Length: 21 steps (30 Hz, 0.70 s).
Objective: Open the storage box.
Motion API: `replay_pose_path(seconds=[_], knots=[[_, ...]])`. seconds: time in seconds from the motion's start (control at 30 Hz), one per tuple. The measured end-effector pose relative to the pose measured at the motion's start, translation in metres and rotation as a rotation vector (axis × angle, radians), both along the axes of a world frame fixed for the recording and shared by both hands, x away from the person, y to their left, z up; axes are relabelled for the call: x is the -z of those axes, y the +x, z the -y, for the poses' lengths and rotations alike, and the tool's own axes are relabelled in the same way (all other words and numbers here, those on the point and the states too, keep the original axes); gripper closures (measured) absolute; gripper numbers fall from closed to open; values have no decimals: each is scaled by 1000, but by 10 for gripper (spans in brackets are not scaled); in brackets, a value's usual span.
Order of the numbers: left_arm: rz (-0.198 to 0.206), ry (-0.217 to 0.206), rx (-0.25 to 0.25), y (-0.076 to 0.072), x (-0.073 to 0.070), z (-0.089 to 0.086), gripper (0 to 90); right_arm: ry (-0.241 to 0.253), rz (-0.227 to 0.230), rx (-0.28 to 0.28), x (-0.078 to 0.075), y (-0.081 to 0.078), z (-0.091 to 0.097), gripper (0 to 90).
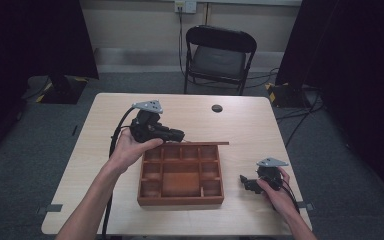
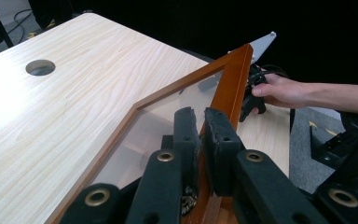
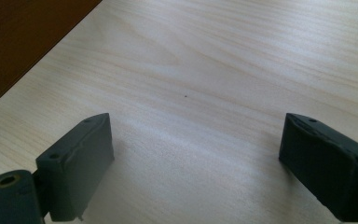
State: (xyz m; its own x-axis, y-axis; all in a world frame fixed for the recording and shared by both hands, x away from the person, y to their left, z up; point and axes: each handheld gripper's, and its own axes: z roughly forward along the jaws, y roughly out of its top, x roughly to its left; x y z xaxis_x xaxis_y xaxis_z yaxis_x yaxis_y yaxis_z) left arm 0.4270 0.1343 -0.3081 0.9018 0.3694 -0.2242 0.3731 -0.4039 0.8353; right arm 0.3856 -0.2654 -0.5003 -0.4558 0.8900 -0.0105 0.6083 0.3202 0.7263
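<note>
Above the box, left gripper clamps its lid (glazed).

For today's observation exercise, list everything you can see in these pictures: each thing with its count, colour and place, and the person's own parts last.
Wooden box: one, reddish brown, with many compartments, at the middle of the table.
Lid: one, brown frame with a clear pane, raised on edge along the box's far side.
Table: one, pale wood grain, with a round hole near its far edge.
Folding chair: one, black, beyond the table.
Wall socket: one, white, on the far wall.
Left gripper: one, black, shut on the lid's frame.
Right gripper: one, black, jaws open, low over the table, right of the box.
Forearms and hands: two, entering from the bottom of the high view.
</note>
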Motion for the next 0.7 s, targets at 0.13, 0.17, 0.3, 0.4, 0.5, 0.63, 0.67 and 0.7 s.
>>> replay_pose_path(seconds=[0.13, 0.17, 0.3, 0.4, 0.5, 0.63, 0.67, 0.7], knots=[[0, 1, 1, 0, 0, 0, 838, 0, -1, 0, 0, 0, 0, 90], [0, 1, 1, 0, 0, 0, 838, 0, 0, 0, 0, 0, 0, 90], [0, 0, -1, 0, 0, 0, 838, 0, 0, 0, 0, 0, 0, 90], [1, 2, 3, 0, 0, 0, 838, 0, 0, 0, 0, 0, 0, 90], [-2, -1, -1, 0, 0, 0, 838, 0, 0, 0, 0, 0, 0, 90], [-3, -2, -3, 0, 0, 0, 838, 0, 0, 0, 0, 0, 0, 90], [-3, -2, -3, 0, 0, 0, 838, 0, 0, 0, 0, 0, 0, 90], [-2, -2, -2, 0, 0, 0, 838, 0, 0, 0, 0, 0, 0, 90]])
